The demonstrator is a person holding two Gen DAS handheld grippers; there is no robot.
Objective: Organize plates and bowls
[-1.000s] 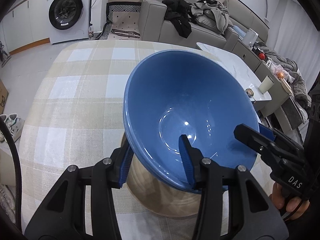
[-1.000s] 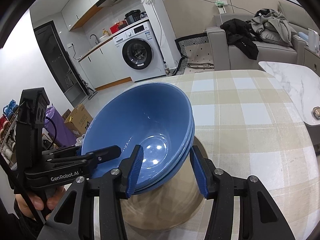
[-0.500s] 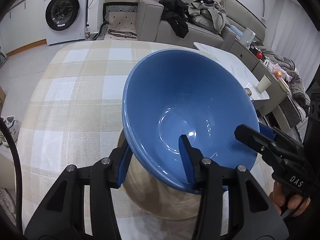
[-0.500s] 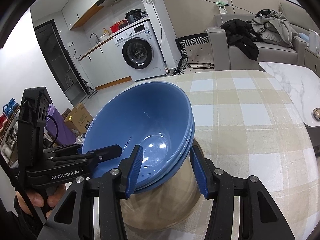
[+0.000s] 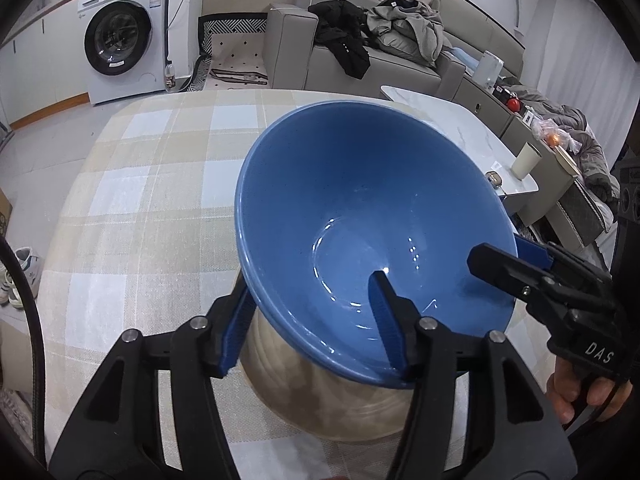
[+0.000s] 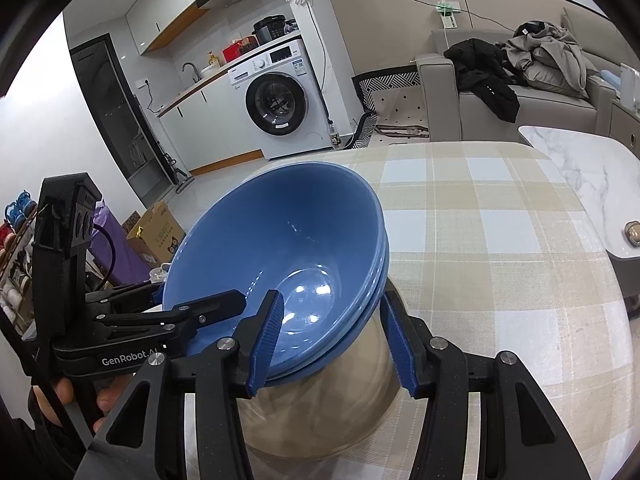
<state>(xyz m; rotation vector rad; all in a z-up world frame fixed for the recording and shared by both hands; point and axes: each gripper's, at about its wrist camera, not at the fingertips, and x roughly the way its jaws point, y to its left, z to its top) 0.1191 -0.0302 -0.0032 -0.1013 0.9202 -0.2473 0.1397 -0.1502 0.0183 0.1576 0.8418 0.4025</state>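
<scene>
Two nested blue bowls point(image 5: 360, 216) point(image 6: 288, 248) are held above a shiny steel bowl or plate point(image 5: 328, 404) point(image 6: 316, 408) on the checked tablecloth point(image 5: 152, 184). My left gripper point(image 5: 312, 320) is shut on the near rim of the blue bowls, one finger inside, one outside. My right gripper point(image 6: 332, 336) is shut on the opposite rim in the same way. Each gripper shows in the other's view, the right one point(image 5: 540, 280) and the left one point(image 6: 168, 316). The blue bowls tilt slightly.
The checked table point(image 6: 500, 240) stretches away beyond the bowls. A white marble side table point(image 5: 460, 128) with a cup point(image 5: 526, 160) stands to the right. A washing machine point(image 5: 124, 40) and a sofa point(image 5: 360, 56) stand behind.
The blue bowls and both grippers have shifted slightly over the steel dish. Both grips stay the same.
</scene>
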